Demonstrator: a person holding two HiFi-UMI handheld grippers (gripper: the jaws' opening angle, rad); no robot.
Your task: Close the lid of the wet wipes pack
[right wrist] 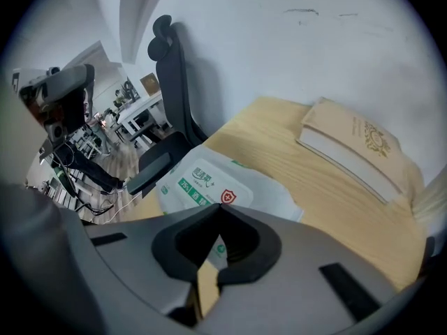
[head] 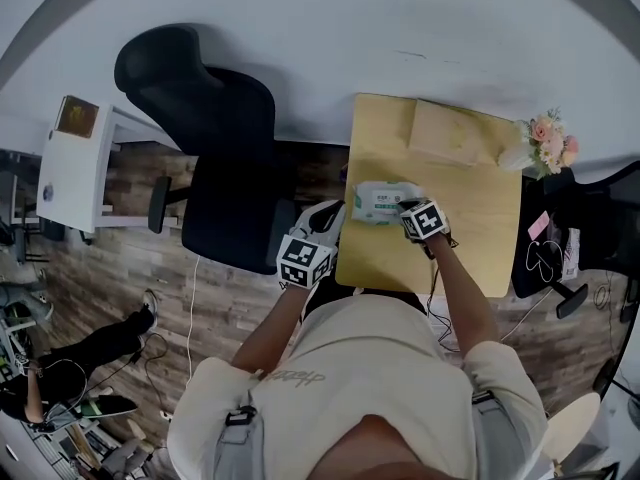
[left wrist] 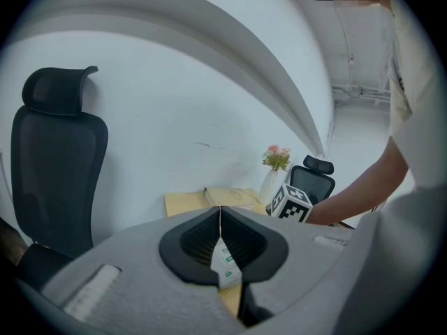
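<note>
Evidently working at the wet wipes pack (head: 380, 202), laid flat just beside the left edge of the surface (head: 470, 228), roughly midway along that edge. Holds the right gripper (right wrist: 220, 205) over the pack's right end with jaws pressed together and clamped on nothing, likely so as to use the blunt joined tip for pushing the lid down rather than pinching it. Holds the left gripper (left wrist: 220, 209) at the surface's left edge, near the pack's other end, jaws likewise together and empty, with the pack showing beyond them. Probably placed there to brace the pack against sliding off the edge under the push. Cannot tell for certain whether the lid is fully seated, though it looks flat against the label in the right gripper view. Well apart from the work: the book (head: 450, 133) at the far edge and the flower vase (head: 545, 148) at the far right corner
</note>
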